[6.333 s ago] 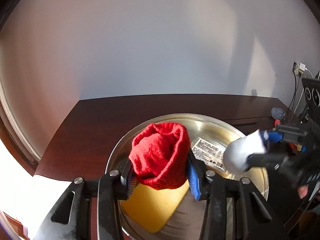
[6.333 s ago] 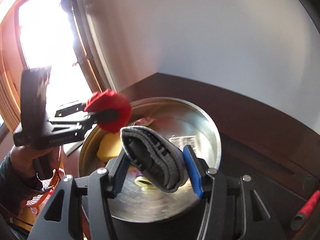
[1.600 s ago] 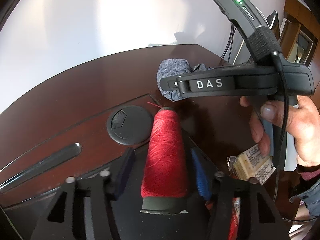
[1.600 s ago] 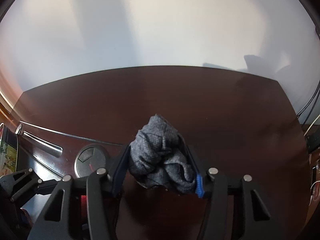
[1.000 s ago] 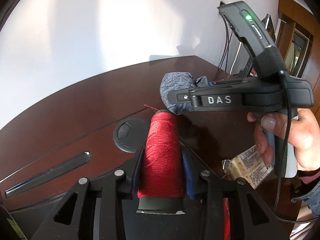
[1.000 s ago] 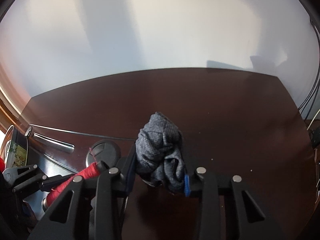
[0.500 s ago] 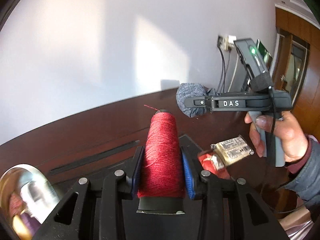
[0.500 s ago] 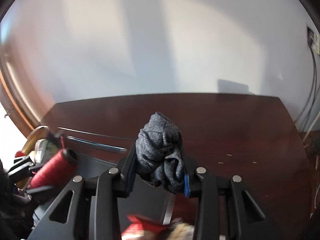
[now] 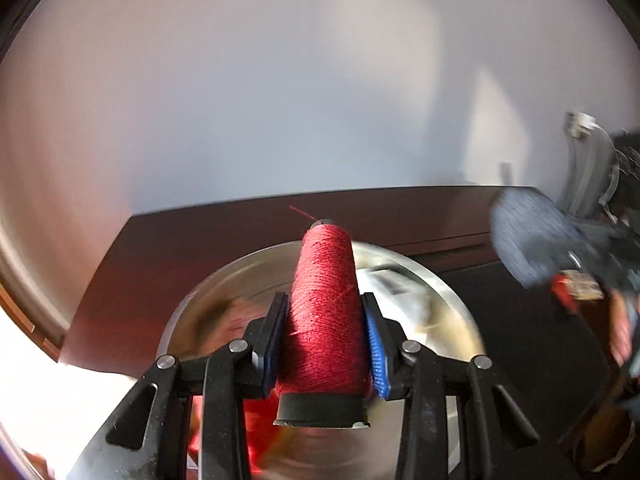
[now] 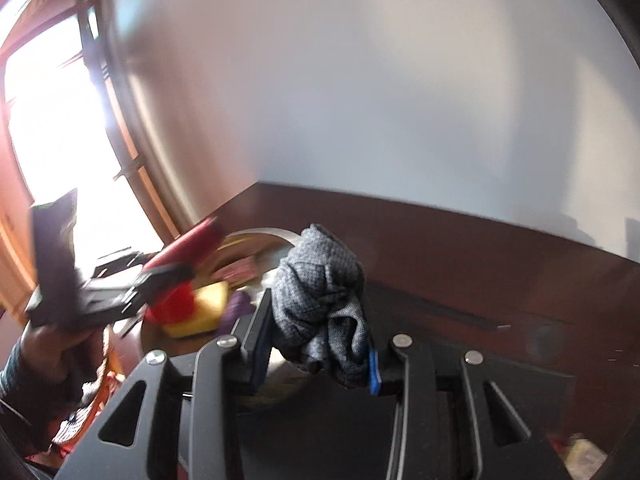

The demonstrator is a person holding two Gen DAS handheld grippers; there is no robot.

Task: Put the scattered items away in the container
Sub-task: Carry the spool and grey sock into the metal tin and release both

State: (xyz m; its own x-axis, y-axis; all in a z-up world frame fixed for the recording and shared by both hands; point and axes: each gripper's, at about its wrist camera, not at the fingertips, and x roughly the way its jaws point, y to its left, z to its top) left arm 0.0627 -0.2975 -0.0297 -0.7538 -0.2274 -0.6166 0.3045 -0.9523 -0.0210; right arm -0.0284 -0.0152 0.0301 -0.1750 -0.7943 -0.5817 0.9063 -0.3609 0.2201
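Observation:
My left gripper (image 9: 325,340) is shut on a spool of red thread (image 9: 324,312) and holds it above the round steel bowl (image 9: 452,304). The bowl holds a red cloth (image 9: 256,424) and a labelled packet (image 9: 390,284), both blurred. My right gripper (image 10: 316,344) is shut on a crumpled grey cloth (image 10: 320,296), just right of the bowl (image 10: 260,236). In the right wrist view the bowl also shows a yellow sponge (image 10: 204,308) and something purple (image 10: 240,304). The grey cloth shows blurred at the right of the left wrist view (image 9: 528,244).
The bowl sits on a dark wooden table (image 9: 200,240) against a white wall. A bright window (image 10: 52,128) is at the left. A small wrapped packet (image 9: 576,284) lies on the table to the right, and shows in the right wrist view (image 10: 584,454).
Both grippers have swung left with their loads. The red spool now hangs over the bowl, and the grey cloth has come up beside it.

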